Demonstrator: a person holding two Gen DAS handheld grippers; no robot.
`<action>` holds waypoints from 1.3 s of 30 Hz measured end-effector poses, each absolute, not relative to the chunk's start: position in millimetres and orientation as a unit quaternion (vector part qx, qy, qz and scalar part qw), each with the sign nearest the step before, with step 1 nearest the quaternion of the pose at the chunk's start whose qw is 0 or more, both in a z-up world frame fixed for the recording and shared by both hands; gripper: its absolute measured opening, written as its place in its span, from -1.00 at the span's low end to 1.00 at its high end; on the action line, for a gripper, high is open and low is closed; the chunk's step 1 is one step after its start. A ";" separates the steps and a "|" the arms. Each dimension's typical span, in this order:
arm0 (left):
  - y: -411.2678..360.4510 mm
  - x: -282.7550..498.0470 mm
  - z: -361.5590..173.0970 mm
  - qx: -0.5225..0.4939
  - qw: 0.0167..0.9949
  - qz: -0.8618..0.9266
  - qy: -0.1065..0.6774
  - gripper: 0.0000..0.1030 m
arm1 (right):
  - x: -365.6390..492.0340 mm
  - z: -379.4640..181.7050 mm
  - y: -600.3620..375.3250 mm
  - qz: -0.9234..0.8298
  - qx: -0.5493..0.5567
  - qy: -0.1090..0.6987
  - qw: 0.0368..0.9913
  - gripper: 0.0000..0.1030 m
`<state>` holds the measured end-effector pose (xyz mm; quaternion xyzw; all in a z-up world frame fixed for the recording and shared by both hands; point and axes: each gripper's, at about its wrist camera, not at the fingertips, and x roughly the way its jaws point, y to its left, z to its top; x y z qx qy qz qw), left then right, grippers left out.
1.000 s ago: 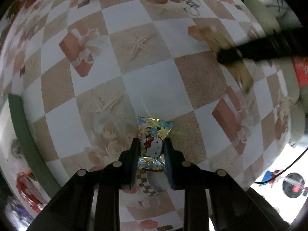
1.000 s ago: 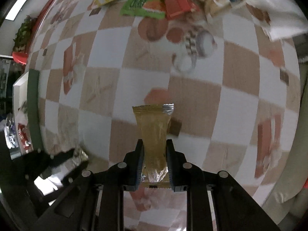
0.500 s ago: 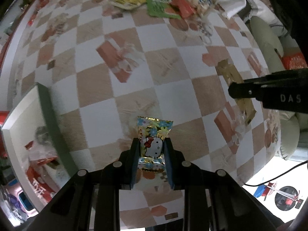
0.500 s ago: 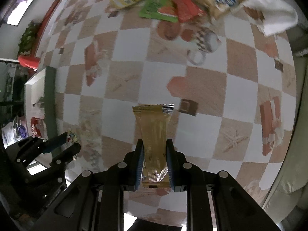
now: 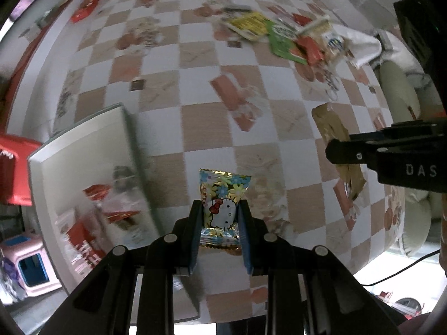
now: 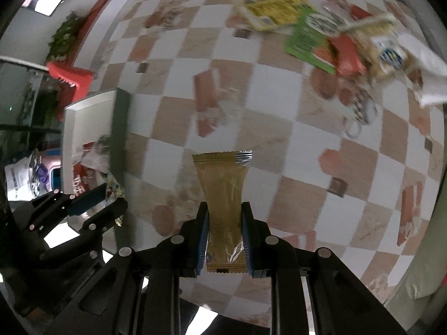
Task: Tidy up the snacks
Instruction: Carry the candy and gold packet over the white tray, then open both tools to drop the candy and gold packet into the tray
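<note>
My left gripper (image 5: 220, 209) is shut on a small Hello Kitty candy packet (image 5: 223, 195) with flowers, held above the checkered tablecloth. My right gripper (image 6: 225, 212) is shut on a long gold snack bar wrapper (image 6: 222, 184). The right gripper with its gold bar (image 5: 335, 136) shows at the right of the left wrist view. The left gripper (image 6: 95, 203) shows at the lower left of the right wrist view. A white box with a green rim (image 5: 83, 145) holding several snack packets sits at the table's left edge, left of both grippers.
A pile of loose snacks, yellow (image 5: 248, 23), green (image 5: 282, 42) and red (image 5: 310, 48) packets, lies at the far right of the table. A white cloth (image 5: 360, 44) lies beside it. A red stool (image 6: 71, 76) and a pink bin (image 5: 30, 265) stand beyond the table's left edge.
Both grippers have risen and swung left with their snacks held. The white box has come much further into both views and the snack pile has slid right.
</note>
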<state>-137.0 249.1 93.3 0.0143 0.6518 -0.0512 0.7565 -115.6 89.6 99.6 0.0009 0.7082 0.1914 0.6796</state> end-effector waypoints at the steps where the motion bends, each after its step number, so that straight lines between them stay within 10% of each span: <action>1: 254.7 -138.0 95.2 0.010 0.758 -0.047 0.650 -0.47 | -115.4 101.9 97.1 0.197 -0.003 0.706 0.680 -0.55; 34: 423.3 -206.1 74.7 -0.124 0.738 0.112 0.654 -0.46 | -152.2 83.7 335.7 0.333 -0.125 0.714 0.604 -0.55; 36: 423.9 -208.0 72.3 -0.131 0.737 0.109 0.654 -0.24 | -156.8 77.0 338.2 0.330 -0.130 0.721 0.596 -0.55; 38: 423.3 -210.2 73.8 -0.121 0.741 0.117 0.649 0.54 | -159.5 72.7 339.0 0.326 -0.135 0.725 0.592 -0.55; 39: 422.9 -211.2 75.3 -0.116 0.745 0.120 0.646 0.61 | -160.1 72.0 339.0 0.325 -0.137 0.727 0.590 -0.54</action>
